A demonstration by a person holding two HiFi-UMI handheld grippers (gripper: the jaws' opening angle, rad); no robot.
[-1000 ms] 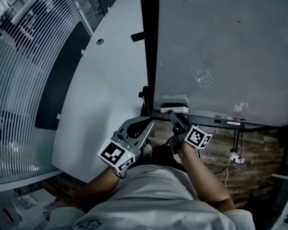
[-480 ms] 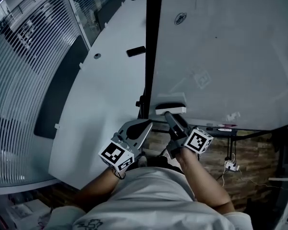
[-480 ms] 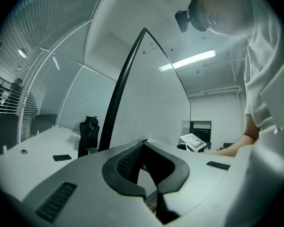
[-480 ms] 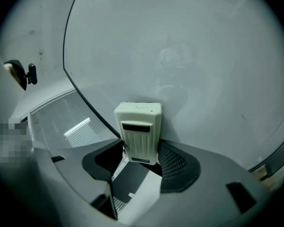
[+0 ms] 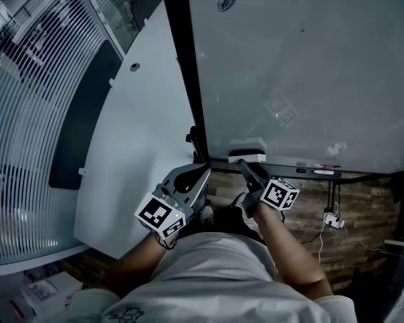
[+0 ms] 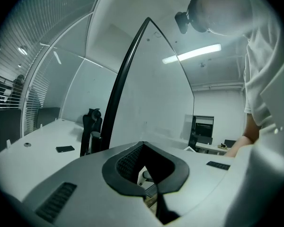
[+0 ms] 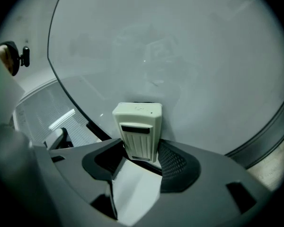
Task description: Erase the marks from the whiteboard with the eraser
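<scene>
Head view: my right gripper (image 5: 248, 164) has slid the eraser (image 5: 246, 155) lower on the whiteboard (image 5: 310, 66), just above its bottom ledge. Left gripper view: my left gripper (image 6: 142, 145) sits pinched together, empty. Right gripper view: the jaws clamp the eraser against the board.

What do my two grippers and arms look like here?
Both the left gripper and right gripper are grey, with dark ribbed jaw pads and a white cube of black square markers. The forearms are bare below a light short-sleeved shirt.
</scene>
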